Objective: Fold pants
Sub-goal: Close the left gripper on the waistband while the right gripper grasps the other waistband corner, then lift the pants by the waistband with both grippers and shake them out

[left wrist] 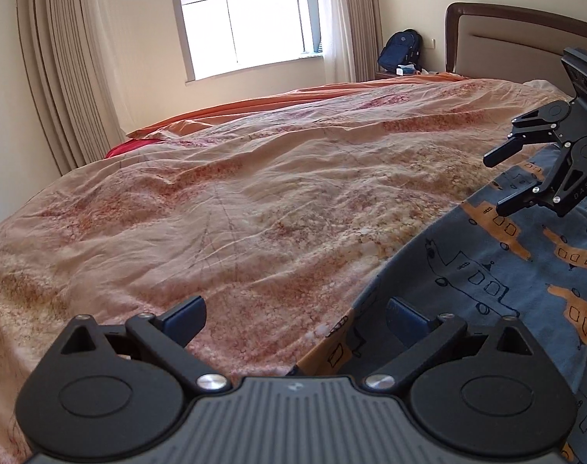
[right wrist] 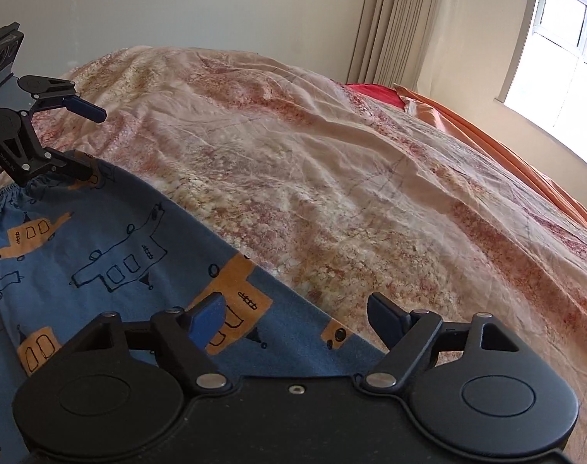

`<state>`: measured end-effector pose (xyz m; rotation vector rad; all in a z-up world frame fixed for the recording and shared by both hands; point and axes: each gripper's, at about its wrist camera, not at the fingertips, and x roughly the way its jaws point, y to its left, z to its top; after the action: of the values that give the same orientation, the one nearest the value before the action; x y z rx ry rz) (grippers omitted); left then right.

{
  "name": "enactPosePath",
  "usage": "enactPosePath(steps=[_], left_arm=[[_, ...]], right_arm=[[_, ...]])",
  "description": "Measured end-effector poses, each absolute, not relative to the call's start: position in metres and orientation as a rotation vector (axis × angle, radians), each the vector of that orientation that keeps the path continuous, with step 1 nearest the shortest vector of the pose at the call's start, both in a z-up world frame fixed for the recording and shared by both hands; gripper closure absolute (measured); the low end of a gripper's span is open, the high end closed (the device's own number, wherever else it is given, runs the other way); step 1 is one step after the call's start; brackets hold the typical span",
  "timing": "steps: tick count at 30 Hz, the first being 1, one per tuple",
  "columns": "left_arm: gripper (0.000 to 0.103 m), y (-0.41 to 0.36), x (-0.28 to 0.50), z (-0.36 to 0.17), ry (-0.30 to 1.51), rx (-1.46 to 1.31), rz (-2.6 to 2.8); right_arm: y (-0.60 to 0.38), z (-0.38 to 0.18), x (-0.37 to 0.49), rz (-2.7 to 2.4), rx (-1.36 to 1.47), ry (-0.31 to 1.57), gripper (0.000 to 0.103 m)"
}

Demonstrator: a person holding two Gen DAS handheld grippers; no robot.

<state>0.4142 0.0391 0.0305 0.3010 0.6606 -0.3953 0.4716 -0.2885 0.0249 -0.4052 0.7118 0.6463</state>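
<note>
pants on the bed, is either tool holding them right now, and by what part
Nothing is held. Both the left tool and right tool hang open above the pants, with no cloth pinched.

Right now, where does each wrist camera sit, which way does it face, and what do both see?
Left wrist: on the left gripper, jaws open, looking down across the bed cover toward the window; right gripper at right.
Right wrist: on the right gripper, jaws open, over the blue printed pants, facing the curtain; left gripper at left.
Shared: pants, bed cover, window, each other's gripper.
</note>
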Motion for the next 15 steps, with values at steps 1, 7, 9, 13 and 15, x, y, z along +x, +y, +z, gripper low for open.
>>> enactPosePath(steps=[1, 7, 9, 13, 15], left_arm=[[0.007, 0.036, 0.417, 0.03, 0.663, 0.307, -0.411], [0.035, 0.01, 0.437, 0.027, 0.717, 0.327, -0.506], [0.071, 0.006, 0.441, 0.025, 0.761, 0.317, -0.543], [0.1, -0.001, 0.438, 0.024, 0.788, 0.317, -0.579], [0.103, -0.006, 0.433, 0.025, 0.777, 0.348, -0.555]], right_arm=[[-0.288, 0.023, 0.476, 0.655, -0.407, 0.72, 0.023], [-0.271, 0.015, 0.496, 0.733, -0.455, 0.768, 0.031], [-0.268, 0.014, 0.5, 0.755, -0.465, 0.796, 0.037], [-0.273, 0.017, 0.502, 0.784, -0.422, 0.844, 0.06], [-0.273, 0.015, 0.501, 0.78, -0.412, 0.873, 0.065]])
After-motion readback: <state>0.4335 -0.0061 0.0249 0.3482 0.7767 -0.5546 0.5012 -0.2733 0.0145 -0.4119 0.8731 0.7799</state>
